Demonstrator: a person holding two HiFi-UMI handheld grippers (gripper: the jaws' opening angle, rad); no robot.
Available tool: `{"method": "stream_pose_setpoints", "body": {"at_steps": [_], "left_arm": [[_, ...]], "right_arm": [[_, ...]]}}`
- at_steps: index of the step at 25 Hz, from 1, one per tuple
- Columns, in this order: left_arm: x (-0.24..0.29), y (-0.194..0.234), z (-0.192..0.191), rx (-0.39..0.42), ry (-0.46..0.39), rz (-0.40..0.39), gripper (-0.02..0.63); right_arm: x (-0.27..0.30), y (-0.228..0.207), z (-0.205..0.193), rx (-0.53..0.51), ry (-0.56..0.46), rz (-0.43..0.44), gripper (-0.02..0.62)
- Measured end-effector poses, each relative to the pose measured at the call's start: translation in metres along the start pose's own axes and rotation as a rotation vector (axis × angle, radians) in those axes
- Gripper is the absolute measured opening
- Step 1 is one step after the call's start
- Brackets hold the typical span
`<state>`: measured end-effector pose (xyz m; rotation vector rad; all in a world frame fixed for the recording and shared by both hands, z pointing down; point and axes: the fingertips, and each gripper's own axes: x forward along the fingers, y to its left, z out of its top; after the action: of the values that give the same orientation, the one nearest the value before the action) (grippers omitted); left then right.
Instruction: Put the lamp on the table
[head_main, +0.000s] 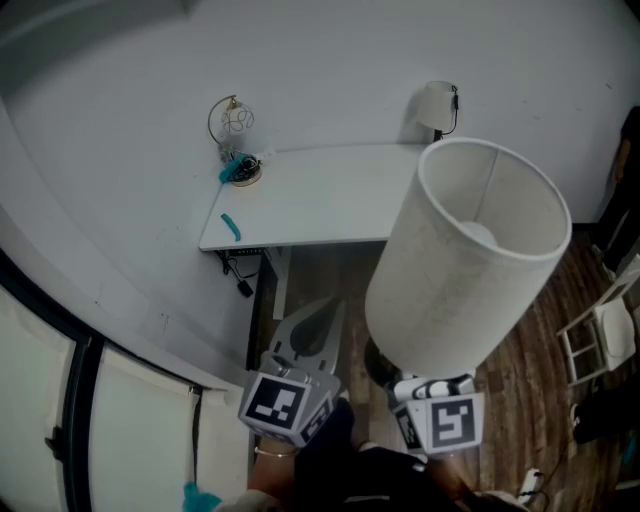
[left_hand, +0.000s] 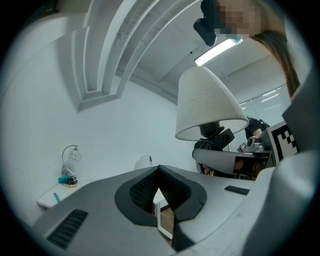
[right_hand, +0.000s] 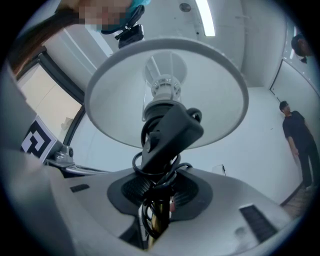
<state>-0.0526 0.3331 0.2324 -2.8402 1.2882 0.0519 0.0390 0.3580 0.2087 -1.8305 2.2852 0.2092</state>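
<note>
Facing the white counter, we hold the lamp in the air over the floor, short of the counter's near right corner — its bare top lies ahead and to the left. The lamp's long axis runs up from the right gripper, shade uppermost and leaning forward; those jaws clamp its cord-wrapped brass stem. The left gripper sits alongside, jaws closed on nothing — only the right hand carries the lamp.
</note>
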Motion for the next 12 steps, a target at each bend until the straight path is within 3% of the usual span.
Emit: {"method": "stream_pose_setpoints", "body": {"at_steps": [12], "left_arm": [[0.061,0.038,0.000,-0.002,-0.015,-0.009,-0.002]], "right_arm": [[0.061,-0.011,-0.004,0.001,-0.050,0.047,0.104]]}}
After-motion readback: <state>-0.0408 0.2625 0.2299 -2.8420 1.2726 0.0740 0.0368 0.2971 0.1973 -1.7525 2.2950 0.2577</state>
